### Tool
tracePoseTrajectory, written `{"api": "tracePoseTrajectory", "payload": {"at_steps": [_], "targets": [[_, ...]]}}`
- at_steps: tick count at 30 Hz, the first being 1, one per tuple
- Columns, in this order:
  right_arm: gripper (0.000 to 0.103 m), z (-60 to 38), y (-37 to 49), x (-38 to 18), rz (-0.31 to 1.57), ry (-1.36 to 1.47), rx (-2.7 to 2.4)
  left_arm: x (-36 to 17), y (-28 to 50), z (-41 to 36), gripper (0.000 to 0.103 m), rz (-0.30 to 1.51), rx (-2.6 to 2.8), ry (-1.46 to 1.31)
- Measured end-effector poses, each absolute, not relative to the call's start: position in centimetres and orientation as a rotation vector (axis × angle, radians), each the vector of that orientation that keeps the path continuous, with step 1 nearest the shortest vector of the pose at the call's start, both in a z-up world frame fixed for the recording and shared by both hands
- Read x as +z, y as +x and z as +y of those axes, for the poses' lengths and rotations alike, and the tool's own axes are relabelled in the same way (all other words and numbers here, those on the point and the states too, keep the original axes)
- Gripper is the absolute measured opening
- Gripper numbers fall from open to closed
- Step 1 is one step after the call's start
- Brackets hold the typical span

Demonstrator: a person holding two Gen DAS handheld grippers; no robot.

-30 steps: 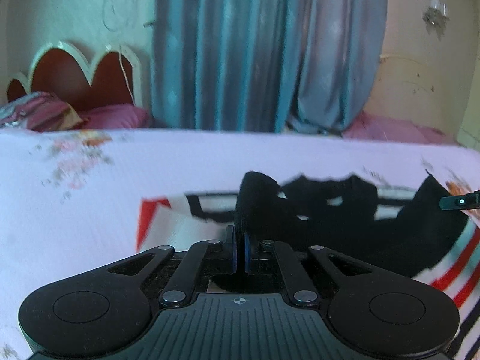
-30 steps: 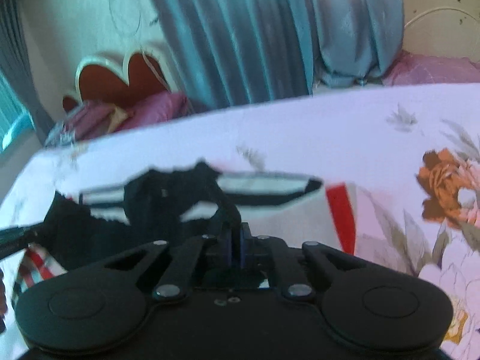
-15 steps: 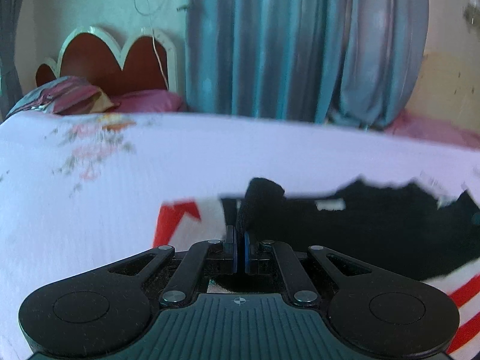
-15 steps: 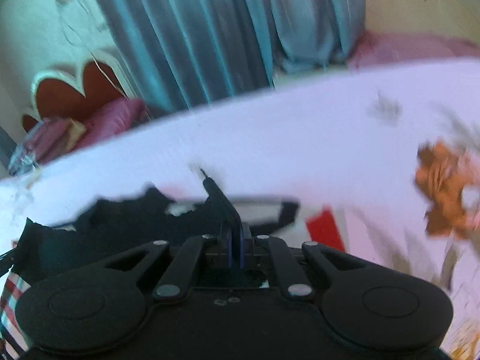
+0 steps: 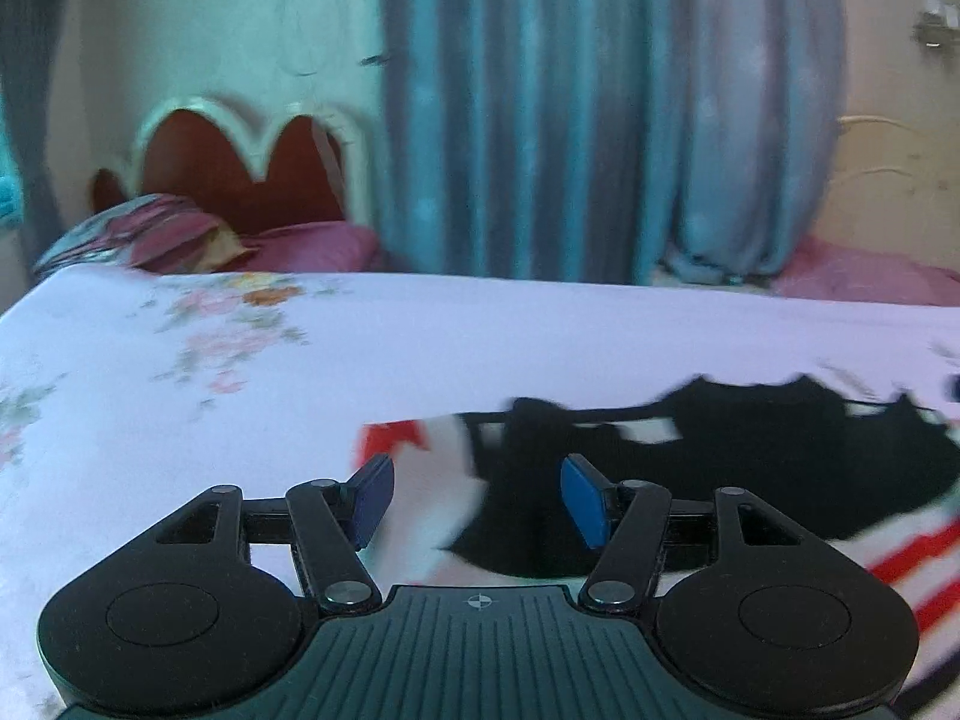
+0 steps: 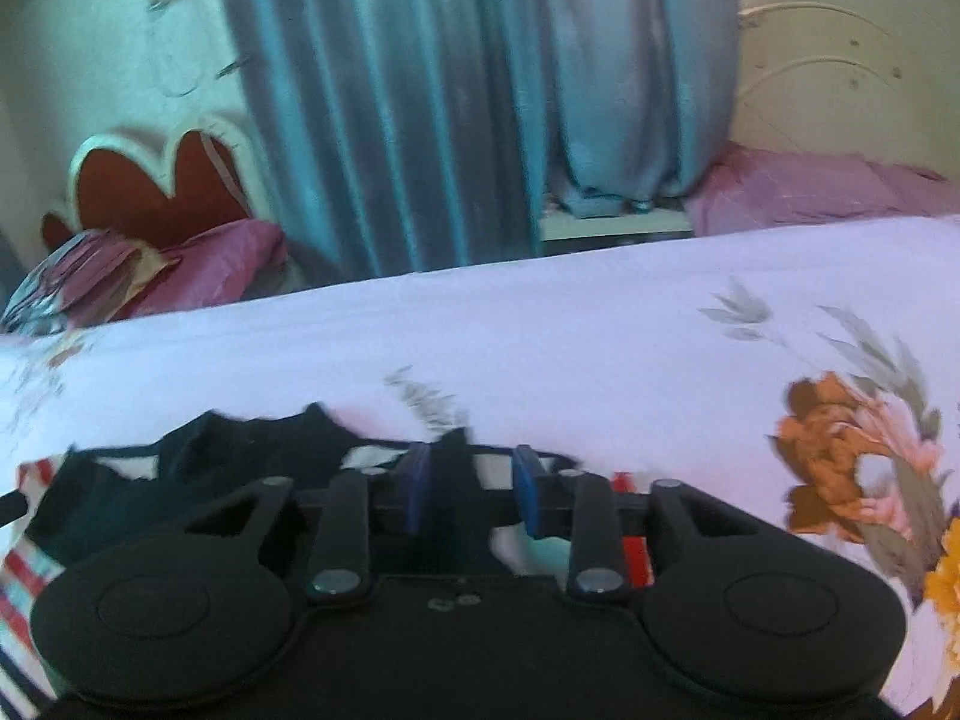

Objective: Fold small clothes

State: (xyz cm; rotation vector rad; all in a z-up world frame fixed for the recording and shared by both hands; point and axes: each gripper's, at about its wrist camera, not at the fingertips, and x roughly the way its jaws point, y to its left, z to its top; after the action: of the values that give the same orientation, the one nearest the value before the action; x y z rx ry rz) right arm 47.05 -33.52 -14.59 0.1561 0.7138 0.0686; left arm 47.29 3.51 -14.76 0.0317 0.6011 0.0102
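Left wrist view first: the left gripper (image 5: 477,501) has just been opening, and its jaws now stand apart with the near corner of the black garment (image 5: 750,456) lying loose between and beyond them, no pad pressing on it. In the right wrist view the right gripper (image 6: 471,489) has also just been opening; its jaws are parted less widely, a strip of black cloth sits in the gap, and whether the pads touch it I cannot tell for sure, though it looks let go. One black garment lies flat on one striped cloth (image 5: 912,564) of red, white and dark bands, spread on the flowered bedsheet (image 5: 420,348). Its long axis runs across both views, from one gripper to the other, each gripper at one end of the near edge. Judging by this, the fold has been laid down, and the next grasp would be of an end, with neither hand clearly nearer. Two grippers, one garment, one striped cloth; blue curtains (image 5: 600,108) hang behind.
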Motion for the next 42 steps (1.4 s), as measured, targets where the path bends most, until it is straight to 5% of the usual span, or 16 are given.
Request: {"api": "tracePoseTrajectory", "payload": {"at_steps": [5, 8, 13, 16, 27, 33, 42], "targets": [[0.021, -30.1, 47.7, -16.2, 0.763, 0.098, 0.117, -16.6, 48.5, 1.4, 0.060, 0.675, -0.021, 0.076], [0.028, -29.9, 47.6, -17.5, 0.809, 0.065, 0.086, -18.4, 48.8, 2.3, 0.060, 0.706, 0.046, 0.085], [0.013, -31.9, 46.8, -18.6, 0.793, 0.033, 0.051, -18.5, 48.6, 3.3, 0.061, 0.720, 0.066, 0.066], [0.027, -30.9, 46.2, -17.7, 0.791, 0.032, 0.055, -17.6, 47.6, 2.9, 0.061, 0.715, 0.075, 0.063], [0.021, -23.5, 40.5, -16.6, 0.785, -0.020, 0.280, -16.7, 42.9, -1.4, 0.062, 0.703, -0.081, 0.082], [0.029, -25.7, 38.6, -17.3, 0.776, -0.044, 0.249, -18.2, 41.7, 1.0, 0.062, 0.714, -0.042, 0.086], [0.026, -27.1, 36.0, -17.4, 0.793, -0.054, 0.183, -17.4, 40.4, 1.4, 0.062, 0.737, 0.007, 0.086]]}}
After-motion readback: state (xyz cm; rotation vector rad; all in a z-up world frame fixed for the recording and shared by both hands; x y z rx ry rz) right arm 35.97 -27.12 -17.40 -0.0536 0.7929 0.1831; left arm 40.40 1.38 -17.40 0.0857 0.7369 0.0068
